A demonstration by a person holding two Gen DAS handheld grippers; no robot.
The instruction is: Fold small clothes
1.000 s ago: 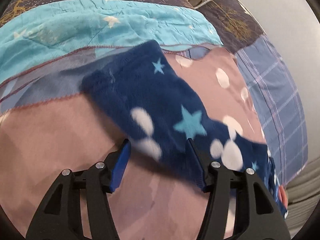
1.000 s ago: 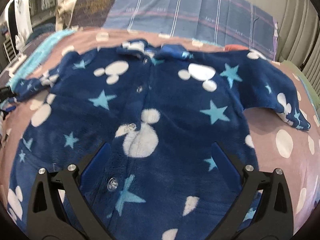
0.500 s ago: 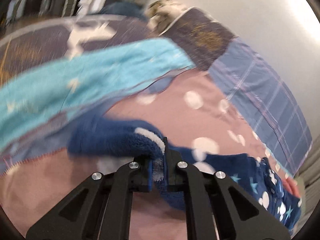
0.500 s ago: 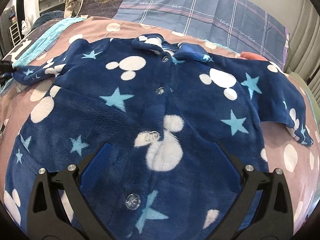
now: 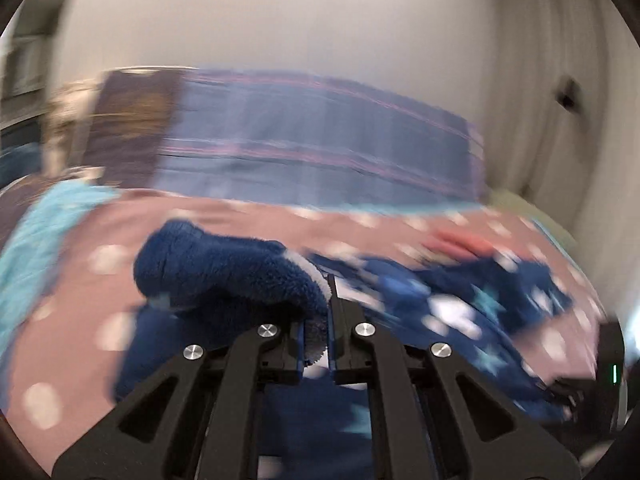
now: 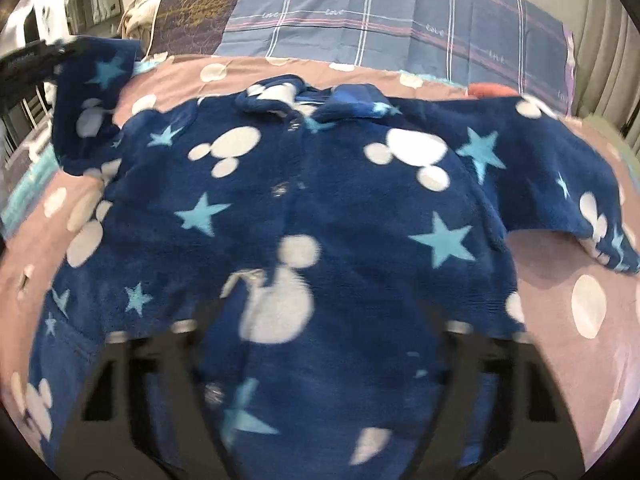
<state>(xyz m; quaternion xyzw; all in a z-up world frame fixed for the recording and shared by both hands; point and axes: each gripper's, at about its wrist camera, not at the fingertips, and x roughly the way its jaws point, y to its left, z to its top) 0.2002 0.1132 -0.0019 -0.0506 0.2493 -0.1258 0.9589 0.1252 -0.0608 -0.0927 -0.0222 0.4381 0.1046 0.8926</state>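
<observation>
Presently mid-fold. Left gripper (image 5: 317, 344) clamped on the cuff of the sleeve (image 5: 224, 268), raised off the pink dotted bedsheet (image 5: 72, 320), likely to carry it inward across the body. Fleece pyjama top (image 6: 320, 220) spread flat, buttons up, collar toward the plaid pillow (image 6: 400, 12); other sleeve (image 6: 560, 184) lying out flat. Right gripper (image 6: 324, 360) low over the hem, motion-blurred, fingers wide apart, gripping nothing; probably poised to steady the fabric.

Left wrist view looks low across the bed (image 5: 72, 280); right looks down, close; both share the pajama top (image 6: 320, 208).
</observation>
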